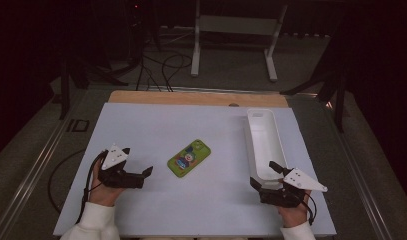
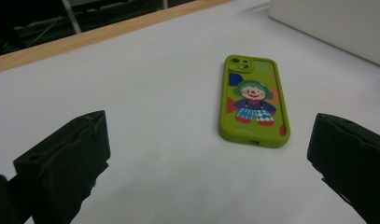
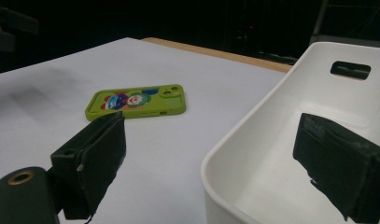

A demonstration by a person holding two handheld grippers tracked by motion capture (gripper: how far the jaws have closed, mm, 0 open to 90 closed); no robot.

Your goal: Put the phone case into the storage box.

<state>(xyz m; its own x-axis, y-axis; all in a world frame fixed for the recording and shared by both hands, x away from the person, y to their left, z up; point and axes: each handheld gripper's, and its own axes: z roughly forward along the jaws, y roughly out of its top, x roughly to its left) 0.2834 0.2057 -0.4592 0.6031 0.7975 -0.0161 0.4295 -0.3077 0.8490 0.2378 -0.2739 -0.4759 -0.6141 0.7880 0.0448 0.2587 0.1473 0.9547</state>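
Phone mid-bench, both grippers empty
Phone (image 1: 189,158) lies mid-bench, bare sheet all round; left gripper (image 1: 147,173) and right gripper (image 1: 263,176) gape near the front edge, tray (image 1: 251,135) along the right edge.

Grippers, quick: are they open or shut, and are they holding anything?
Left gripper: open, jaws wide apart, holding nothing; the green phone case lies ahead.
Right gripper: open, holding nothing, at the white bin.

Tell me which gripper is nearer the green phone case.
Left. The left gripper sits just left of the green phone case, jaws open toward it. The right gripper is farther off to its right, at the near end of the white tray.
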